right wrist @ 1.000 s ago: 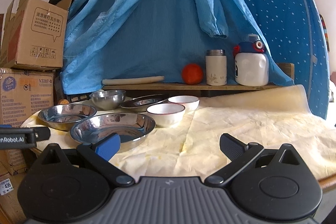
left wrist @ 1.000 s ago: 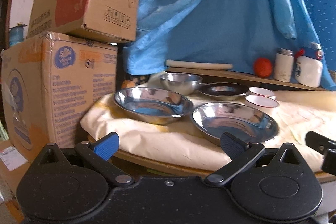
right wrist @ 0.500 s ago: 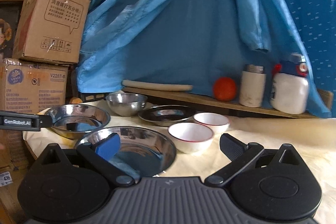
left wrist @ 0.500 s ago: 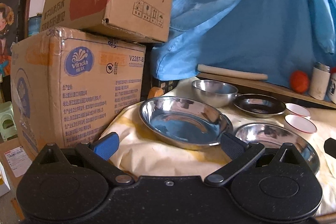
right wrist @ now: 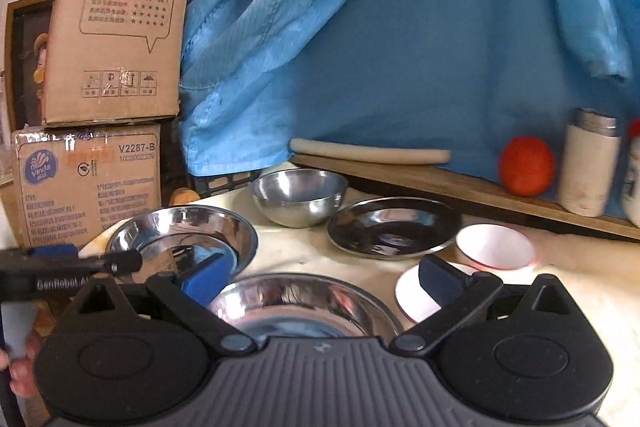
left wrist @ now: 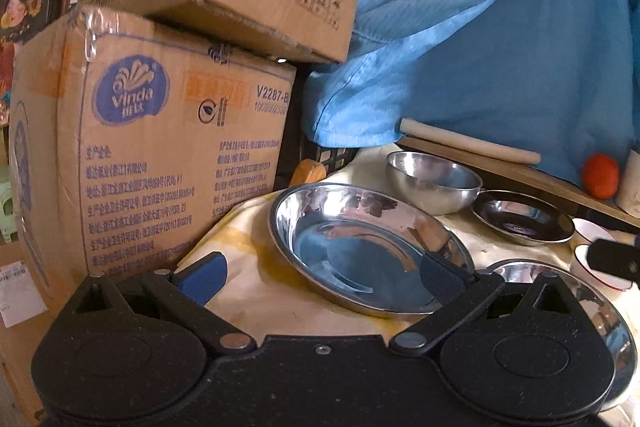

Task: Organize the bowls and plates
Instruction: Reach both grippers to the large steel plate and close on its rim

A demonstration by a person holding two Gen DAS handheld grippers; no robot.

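Both grippers, jaws spread wide and empty, approach steel dishes: the left gripper (left wrist: 323,273) frames one wide plate (left wrist: 366,247), the right gripper (right wrist: 323,281) another plate (right wrist: 304,305), apparently ready for stacking.

Two hand-held claws, black and dark grey, blue-padded.

Left claw (left wrist: 323,273): speckled matte black body, two round housings with recessed discs, triangular cut-outs above them, silver pivot rivets on black link arms, one small screw at centre, bright blue pad (left wrist: 204,273) on one finger, darker ribbed pad on the other. Right claw (right wrist: 323,279): ribbed dark grey centre plate with a small pale mark, same round housings, rivets and blue pads. From the right wrist view, white "GenRobot.AI" lettering along the left claw's black side.
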